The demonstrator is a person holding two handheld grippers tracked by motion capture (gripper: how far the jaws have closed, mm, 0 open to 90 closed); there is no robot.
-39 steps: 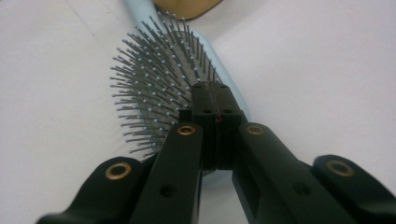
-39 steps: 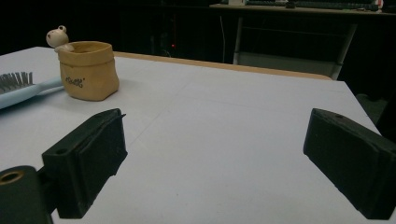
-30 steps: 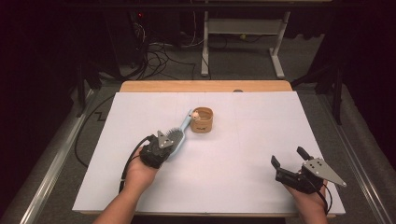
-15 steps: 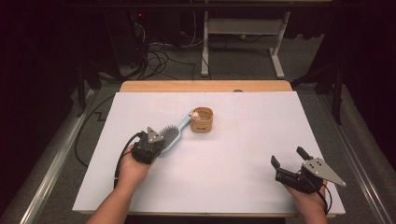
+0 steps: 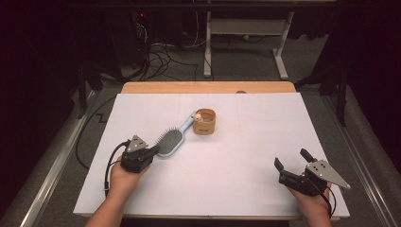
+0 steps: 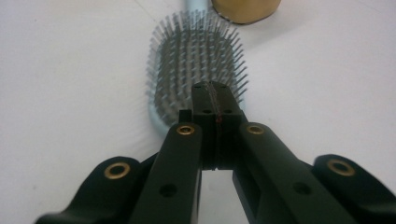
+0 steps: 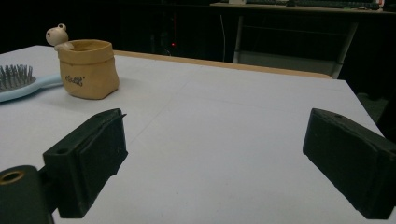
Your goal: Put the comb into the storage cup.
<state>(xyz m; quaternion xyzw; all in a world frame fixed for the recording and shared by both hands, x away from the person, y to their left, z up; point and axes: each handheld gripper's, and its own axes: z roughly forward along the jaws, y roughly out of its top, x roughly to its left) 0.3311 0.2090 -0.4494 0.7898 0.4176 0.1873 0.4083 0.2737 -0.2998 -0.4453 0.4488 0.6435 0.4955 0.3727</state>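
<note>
The hairbrush lies bristles up on the white table, left of middle, its pale blue handle running up to touch a small tan pot. It looks light and stiff, a plastic thing with a smooth, rather slippery back; the narrow handle seems the surest place to grip, since the bristle pad would give. The left gripper, jaws pressed together with nothing between them, sits at the near end of the brush head. The right gripper rests well apart, jaws wide and empty.

Black tools — brass screws, grey plates
</note>
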